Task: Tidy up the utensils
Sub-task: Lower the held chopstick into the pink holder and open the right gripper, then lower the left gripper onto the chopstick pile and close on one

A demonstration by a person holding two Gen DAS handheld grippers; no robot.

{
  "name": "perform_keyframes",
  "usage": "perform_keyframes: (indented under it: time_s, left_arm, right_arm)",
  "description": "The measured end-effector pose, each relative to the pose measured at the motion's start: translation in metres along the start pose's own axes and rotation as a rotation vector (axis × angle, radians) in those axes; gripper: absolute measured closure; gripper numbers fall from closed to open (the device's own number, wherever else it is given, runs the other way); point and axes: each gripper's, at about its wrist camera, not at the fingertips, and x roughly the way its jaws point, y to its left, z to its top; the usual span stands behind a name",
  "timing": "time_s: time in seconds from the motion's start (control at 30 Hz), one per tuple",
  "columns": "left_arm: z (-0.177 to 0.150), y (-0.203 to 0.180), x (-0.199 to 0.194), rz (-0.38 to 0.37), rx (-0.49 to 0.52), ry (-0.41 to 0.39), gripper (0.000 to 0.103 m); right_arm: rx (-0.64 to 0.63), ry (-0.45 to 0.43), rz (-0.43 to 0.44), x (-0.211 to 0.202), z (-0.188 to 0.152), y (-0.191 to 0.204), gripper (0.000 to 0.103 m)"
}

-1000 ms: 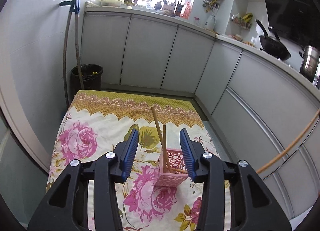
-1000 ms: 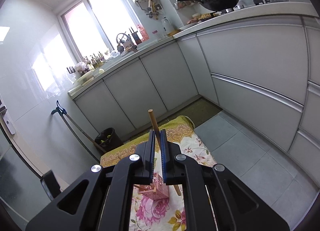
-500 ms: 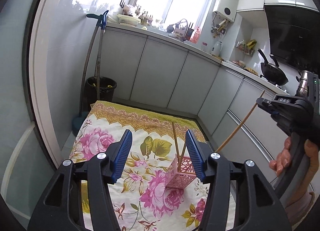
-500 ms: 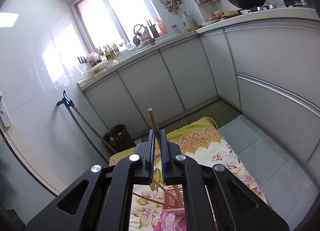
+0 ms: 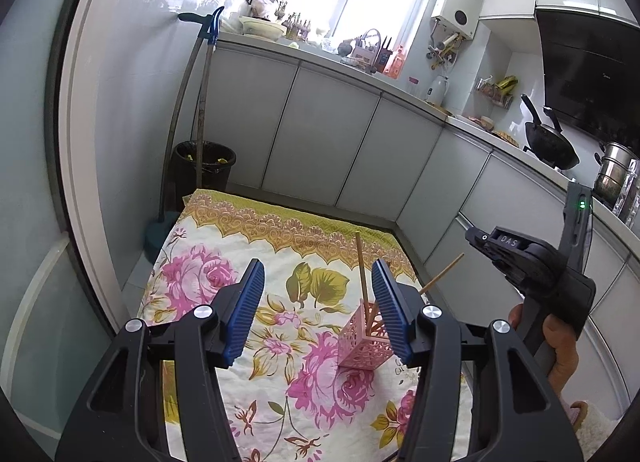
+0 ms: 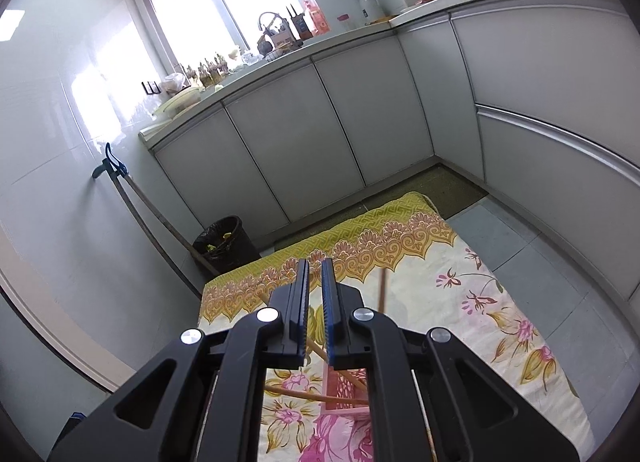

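A pink lattice holder (image 5: 362,336) stands on the floral cloth (image 5: 208,274). Wooden chopsticks (image 5: 361,268) stand in it; one (image 5: 442,273) leans out to the right. My left gripper (image 5: 318,304) is open and empty, hovering above and just left of the holder. In the right wrist view the holder (image 6: 346,392) lies below my right gripper (image 6: 315,308), whose jaws stand slightly apart with nothing between them. Chopsticks (image 6: 382,288) rise from the holder and another (image 6: 304,394) leans left. The right gripper's body (image 5: 532,266) shows in the left wrist view, held by a hand.
Grey kitchen cabinets (image 5: 320,142) run along the back and right. A black bin (image 5: 204,170) and a mop handle (image 5: 200,102) stand at the back left. A wok (image 5: 550,146) and a pot (image 5: 614,174) sit on the counter.
My right gripper let go of the chopstick, which now stands in the holder, and its jaws opened slightly. The left gripper lifted and tilted back a little.
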Motion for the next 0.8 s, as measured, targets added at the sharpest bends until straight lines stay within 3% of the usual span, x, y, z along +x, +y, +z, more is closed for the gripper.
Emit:
perform_keyframes:
  time_s: [0.03,0.1,0.17,0.27,0.37,0.57,0.7,0.8]
  left_arm:
    - [0.0,-0.001,0.0,-0.003,0.002,0.006,0.047]
    - [-0.001,-0.004,-0.001,-0.012,0.006,0.013,0.043]
    - [-0.002,-0.009,-0.003,-0.012,0.026,0.017,0.036]
    - [-0.007,-0.018,-0.006,-0.014,0.052,0.023,0.019]
    - [-0.014,-0.028,-0.005,-0.025,0.084,0.053,0.007]
    - [-0.046,-0.061,0.015,-0.075,0.236,0.2,0.007]
    - [-0.092,-0.09,0.043,-0.134,0.394,0.386,0.007]
    - [-0.131,-0.11,0.059,-0.179,0.489,0.494,0.007]
  right_arm:
    - [0.011,-0.013,0.009,-0.008,0.001,-0.002,0.085]
    - [0.048,-0.071,0.043,-0.033,0.001,-0.013,0.046]
    - [0.09,-0.146,0.067,-0.063,-0.004,-0.025,0.025]
    - [0.112,-0.227,0.05,-0.106,-0.017,-0.045,0.008]
    - [0.059,-0.276,-0.087,-0.141,-0.039,-0.057,0.007]
    - [-0.052,-0.185,-0.385,-0.174,-0.087,-0.089,0.007]
    - [0.097,-0.039,-0.455,-0.189,-0.123,-0.147,0.007]
    - [0.27,0.12,-0.436,-0.18,-0.142,-0.19,0.007]
